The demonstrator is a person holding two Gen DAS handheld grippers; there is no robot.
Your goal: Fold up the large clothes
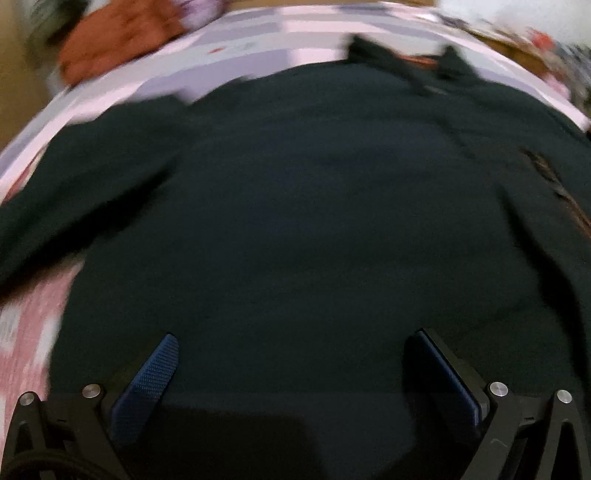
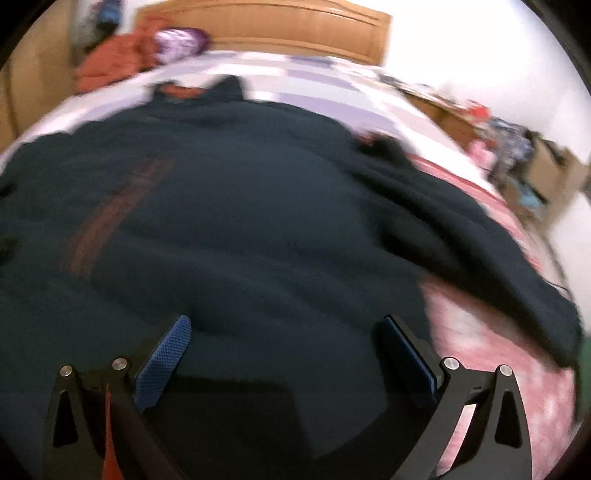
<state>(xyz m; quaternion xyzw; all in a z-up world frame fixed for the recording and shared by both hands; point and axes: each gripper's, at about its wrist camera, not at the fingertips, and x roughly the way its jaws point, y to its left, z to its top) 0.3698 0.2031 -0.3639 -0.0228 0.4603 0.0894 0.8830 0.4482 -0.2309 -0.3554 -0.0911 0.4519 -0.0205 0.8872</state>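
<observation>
Both views are motion-blurred; fine detail is unreliable.

The dark garment [image 1: 295, 221] lies spread flat on the bed [image 1: 258, 48], covering most of the bedspread, which is pink and lavender in blocks. Its collar [image 1: 399, 62] points toward the wooden headboard [image 2: 266, 29], with a strip of orange-red showing inside the neck opening. One sleeve [image 1: 74, 192] extends off the garment body to the left in the left wrist view; the other sleeve [image 2: 480, 236] runs off to the right in the right wrist view, lying over a pink patterned part of the bedspread [image 2: 498, 350]. A faint reddish stripe [image 2: 110, 214] crosses the garment body, left of centre in the right wrist view.

The left gripper [image 1: 291, 339] is over the hem end of the garment, the end farthest from the headboard. Its blue-padded fingers [image 1: 147, 384] are spread wide apart with only dark fabric seen between them; nothing is clamped.

The right gripper [image 2: 284, 325] is over the same hem end, nearer the sleeve on the pink patterned area. Its fingers [image 2: 162, 365] are likewise spread wide and hold nothing. Whether either gripper touches the fabric cannot be told.

An orange-red cloth heap [image 2: 114, 59] and a shiny purple item [image 2: 181, 40] sit beside the headboard. Blurred clutter [image 2: 509, 147] stands beyond the far side of the bed.
</observation>
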